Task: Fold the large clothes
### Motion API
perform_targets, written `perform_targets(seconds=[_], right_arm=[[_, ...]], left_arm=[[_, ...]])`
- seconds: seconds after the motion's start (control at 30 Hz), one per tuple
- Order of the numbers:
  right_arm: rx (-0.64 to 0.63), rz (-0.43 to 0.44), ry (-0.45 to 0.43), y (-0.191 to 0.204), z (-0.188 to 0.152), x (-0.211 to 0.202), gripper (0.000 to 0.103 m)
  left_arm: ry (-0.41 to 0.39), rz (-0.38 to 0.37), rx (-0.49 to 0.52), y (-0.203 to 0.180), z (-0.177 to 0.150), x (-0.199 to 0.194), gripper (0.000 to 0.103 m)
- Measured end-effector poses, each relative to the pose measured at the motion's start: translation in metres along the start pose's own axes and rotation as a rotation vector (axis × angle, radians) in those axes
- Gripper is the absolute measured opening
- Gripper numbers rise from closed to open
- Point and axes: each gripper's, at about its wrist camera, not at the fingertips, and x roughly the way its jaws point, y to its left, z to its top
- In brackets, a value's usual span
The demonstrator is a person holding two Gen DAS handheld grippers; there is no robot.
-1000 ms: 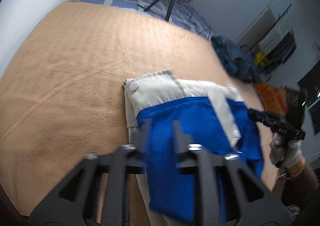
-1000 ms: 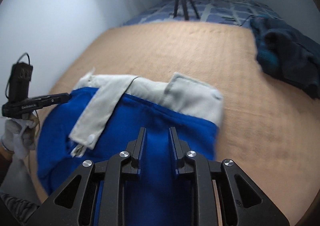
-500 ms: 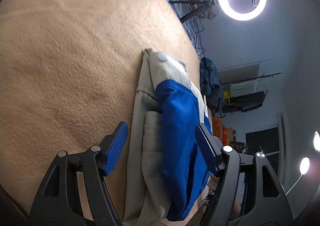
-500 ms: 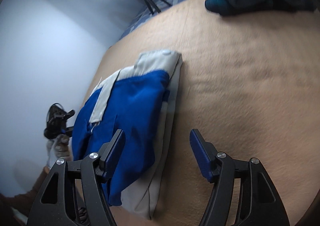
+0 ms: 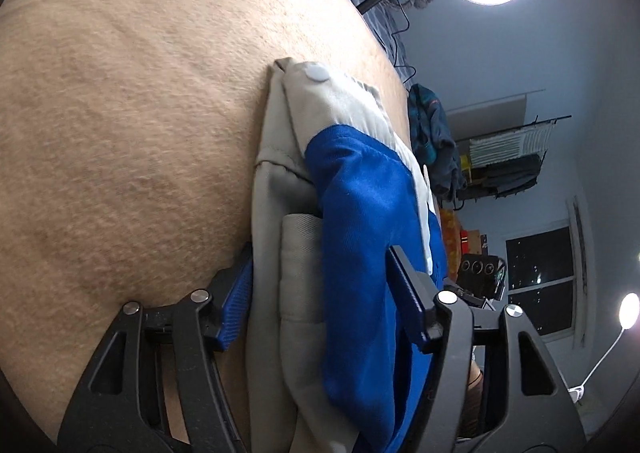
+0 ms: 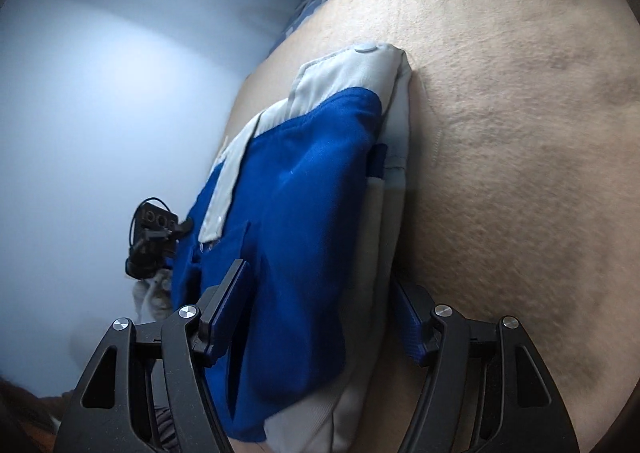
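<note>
Tan fuzzy blanket [image 5: 120, 133] lies bare beside our folded blue-and-grey jacket [image 5: 360, 213]. Both our left gripper [image 5: 324, 293] and right gripper [image 6: 316, 313] have just spread wide around its edges, not squeezing.

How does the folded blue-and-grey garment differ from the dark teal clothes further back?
The blue-and-grey garment is folded into a squared bundle; the dark teal clothes lie in a crumpled heap. The garment is bright, two-coloured and close by; the clothes are dark and far back. Both rest on the tan blanket.
</note>
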Motion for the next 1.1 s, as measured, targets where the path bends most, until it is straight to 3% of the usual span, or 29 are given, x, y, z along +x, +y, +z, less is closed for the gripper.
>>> perform_targets(seconds=[0.13,0.3,0.5,0.73,1.1], right_arm=[[-0.011,-0.007,0.002,0.008,0.002,0.007,0.065],[-0.006,-0.016,0.01,0.012,0.0,0.012,0.04],[-0.06,-0.094,-0.01,0.034,-0.005,0.009,0.027],[-0.121,-0.202,-0.029,0.069,-0.012,0.01,0.023],[-0.29,-0.403,-0.032,0.124,-0.026,-0.004,0.021]], left_arm=[[-0.004,0.024,0.019,-0.004,-0.001,0.005,0.063],[-0.023,0.069,0.056,-0.01,-0.007,0.004,0.053],[-0.061,0.162,0.144,-0.034,-0.016,-0.001,0.043],[-0.103,0.235,0.235,-0.065,-0.028,-0.011,0.038],[-0.102,0.27,0.348,-0.116,-0.051,-0.016,0.035]])
